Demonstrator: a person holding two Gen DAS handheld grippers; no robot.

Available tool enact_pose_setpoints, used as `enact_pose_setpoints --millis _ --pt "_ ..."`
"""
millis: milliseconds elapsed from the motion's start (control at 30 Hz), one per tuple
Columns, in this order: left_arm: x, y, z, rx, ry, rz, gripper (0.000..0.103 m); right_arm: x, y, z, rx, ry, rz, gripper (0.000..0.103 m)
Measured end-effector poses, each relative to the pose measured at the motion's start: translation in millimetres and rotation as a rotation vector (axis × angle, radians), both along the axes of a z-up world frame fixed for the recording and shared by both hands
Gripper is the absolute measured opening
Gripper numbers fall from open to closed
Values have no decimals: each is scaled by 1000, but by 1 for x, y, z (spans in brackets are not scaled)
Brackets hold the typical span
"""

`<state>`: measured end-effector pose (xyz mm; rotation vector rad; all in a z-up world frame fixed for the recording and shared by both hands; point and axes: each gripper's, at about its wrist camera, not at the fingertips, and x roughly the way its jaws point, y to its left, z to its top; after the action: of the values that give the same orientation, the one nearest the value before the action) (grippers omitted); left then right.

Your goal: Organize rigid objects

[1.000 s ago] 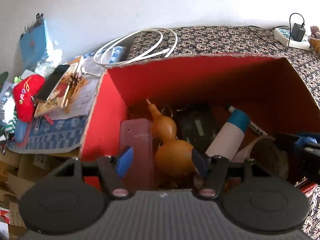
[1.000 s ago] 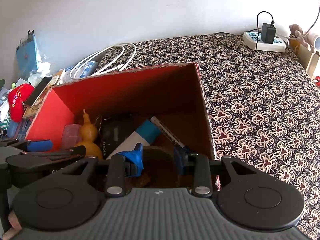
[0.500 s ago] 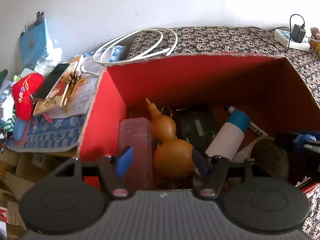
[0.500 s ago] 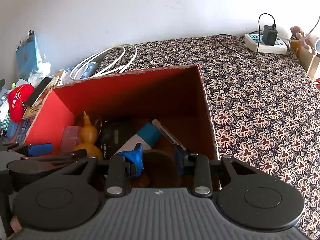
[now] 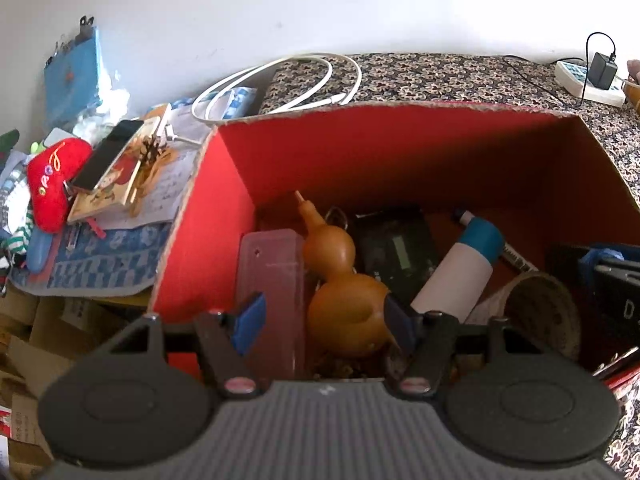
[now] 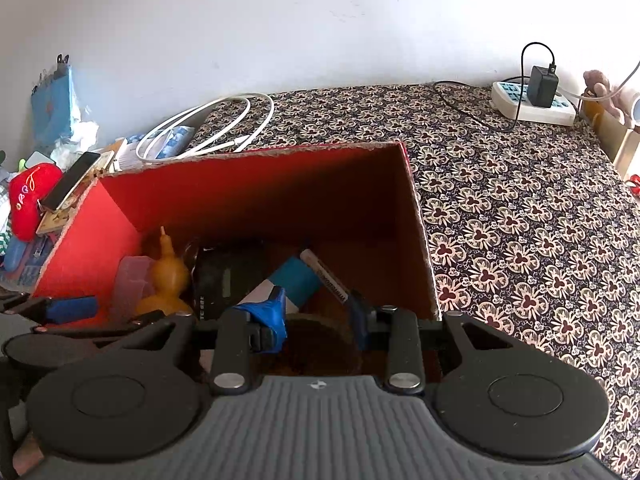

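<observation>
the left gripper (image 5: 324,320) is hanging over the near edge of the red cardboard box (image 5: 392,152), its blue-padded fingers (image 5: 250,318) spread wide apart with nothing between them but air; below the gap, at 12 o'clock, the orange gourd (image 5: 344,280) is lying on the box floor. at 11 o'clock from the gripper a translucent pink case (image 5: 272,280) is lying just beside the gourd. at 1 o'clock a black device (image 5: 396,252) is sitting next to a white bottle with a blue cap (image 5: 460,272), and a marker pen (image 5: 516,258) is resting behind the bottle. a tape roll (image 5: 540,312) is sitting at 3 o'clock.

the right gripper (image 6: 316,316) is hovering over the same box (image 6: 256,188), its fingers parted and gripping nothing, with the blue cap and the marker (image 6: 324,276) at 12 o'clock.

the box is standing on a floral-patterned cloth (image 6: 520,220) covering the surface, against a plain white wall (image 6: 320,20). a white cable (image 6: 208,128) is coiling at 11 o'clock beyond the box, a power strip (image 6: 532,104) with a black charger is lying at 2 o'clock near the wall, and a red plush (image 5: 52,184) and a phone (image 5: 106,154) are lying among clutter at 10 o'clock.
</observation>
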<state>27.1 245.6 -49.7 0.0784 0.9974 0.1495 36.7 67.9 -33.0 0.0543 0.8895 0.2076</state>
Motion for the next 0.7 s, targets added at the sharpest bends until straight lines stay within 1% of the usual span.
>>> enact_pose_setpoints --millis 700 --pt "-1 3 -8 0 1 18 66 2 1 -2 -25 -4 3 18"
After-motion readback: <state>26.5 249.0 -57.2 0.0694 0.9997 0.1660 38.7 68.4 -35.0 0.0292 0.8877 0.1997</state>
